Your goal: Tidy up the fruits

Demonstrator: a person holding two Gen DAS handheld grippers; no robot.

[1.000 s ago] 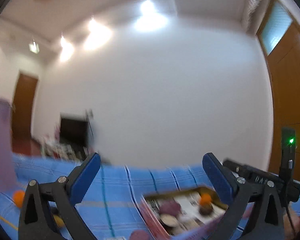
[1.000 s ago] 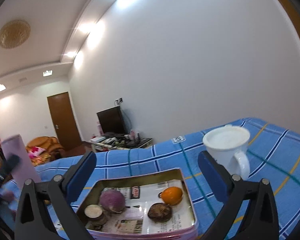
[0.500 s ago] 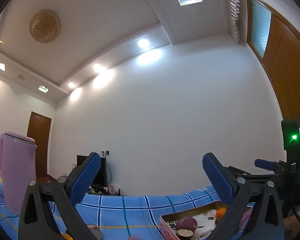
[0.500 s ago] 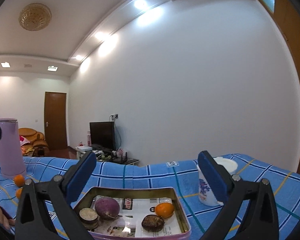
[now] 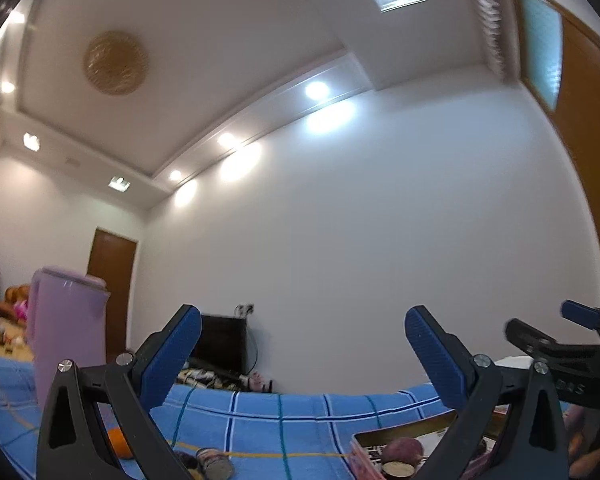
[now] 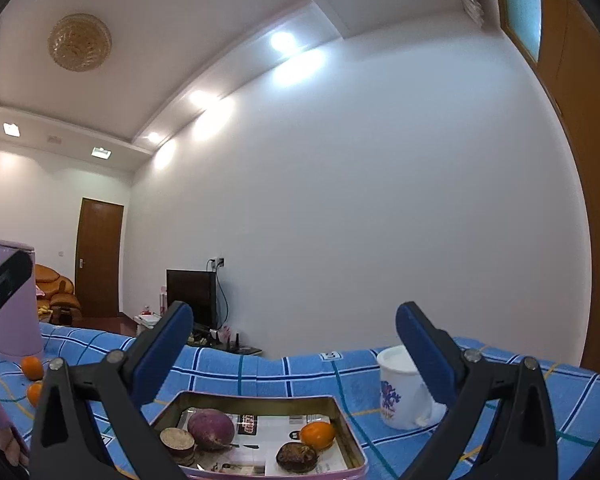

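Observation:
A metal tray (image 6: 342,426) lined with printed paper sits on the blue checked cloth. It holds a purple round fruit (image 6: 211,429), an orange (image 6: 317,435), a dark brown fruit (image 6: 295,457) and a cut piece (image 6: 177,441). My right gripper (image 6: 293,336) is open and empty, raised above the tray's near side. My left gripper (image 5: 300,342) is open and empty, held high to the left of the tray (image 5: 404,436). An orange (image 5: 117,444) and a cut piece (image 5: 215,465) lie on the cloth below it. Two oranges (image 6: 33,367) lie far left in the right wrist view.
A lilac kettle (image 5: 65,332) stands on the cloth at the left. A white mug (image 6: 400,394) with a blue print stands right of the tray. The other gripper's body (image 5: 560,354) shows at the right edge of the left wrist view.
Both grippers have tilted upward, so more ceiling shows. The left gripper has swung left; the kettle and loose fruit on the cloth have come into its view. Both stay open.

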